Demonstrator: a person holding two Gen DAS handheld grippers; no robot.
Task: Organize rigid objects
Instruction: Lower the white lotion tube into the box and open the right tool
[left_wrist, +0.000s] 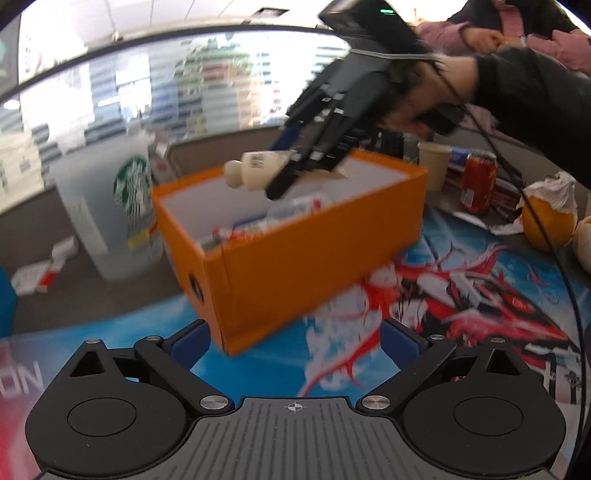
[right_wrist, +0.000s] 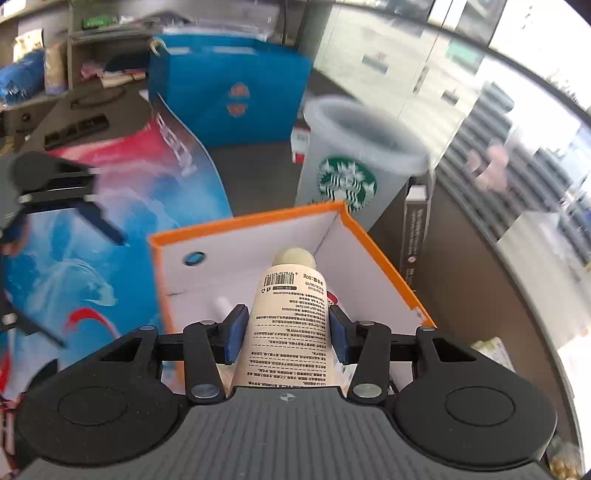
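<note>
The right gripper (right_wrist: 286, 334) clamped a cream tube (right_wrist: 288, 325) between its blue fingers (right_wrist: 233, 334), above the open orange box (right_wrist: 384, 266). The tube's long axis ran along the fingers, cap pointing forward toward the Starbucks cup (right_wrist: 351, 158). The left gripper (left_wrist: 295, 343) hung wide and empty near the box corner, above the desk mat (left_wrist: 461, 295). Blurred packets, perhaps, lay inside the box.

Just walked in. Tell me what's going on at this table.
A person is tidying items into an orange box with two handheld grippers. The right gripper is shut on a cream tube and holds it above the open box, cap pointing forward. A few items already lie inside. The left gripper is open and empty, low over the printed mat near the box's corner. A Starbucks cup stands beyond the box.
</note>
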